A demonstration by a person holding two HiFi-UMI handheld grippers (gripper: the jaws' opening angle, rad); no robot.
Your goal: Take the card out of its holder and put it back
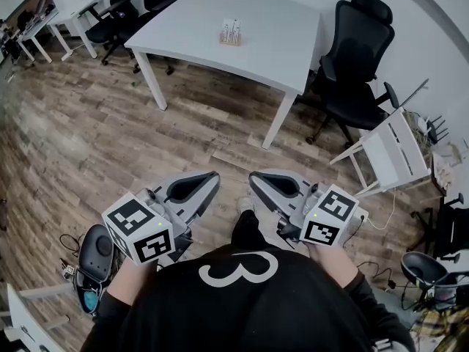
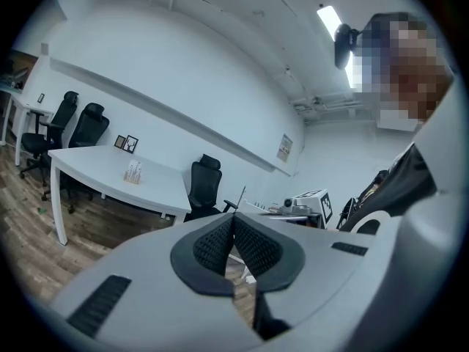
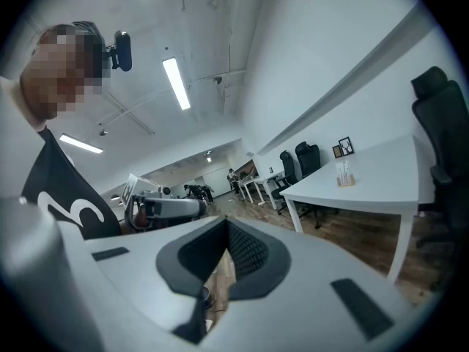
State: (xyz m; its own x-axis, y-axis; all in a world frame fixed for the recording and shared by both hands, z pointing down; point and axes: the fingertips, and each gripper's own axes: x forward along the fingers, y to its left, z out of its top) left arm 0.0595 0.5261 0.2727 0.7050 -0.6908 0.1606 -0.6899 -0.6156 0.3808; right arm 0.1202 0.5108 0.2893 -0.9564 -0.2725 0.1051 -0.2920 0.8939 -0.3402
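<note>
The card holder, a small wooden stand with white cards upright in it, sits on the white table far ahead of me. It also shows small in the left gripper view and the right gripper view. My left gripper and right gripper are held close to my body, over the wood floor, well short of the table. Both are shut with nothing between the pads. The two grippers point toward each other's tips.
Black office chairs stand right of the table and behind it. A white folding rack stands at the right. A chair base and cables lie at my lower left. More desks line the far left.
</note>
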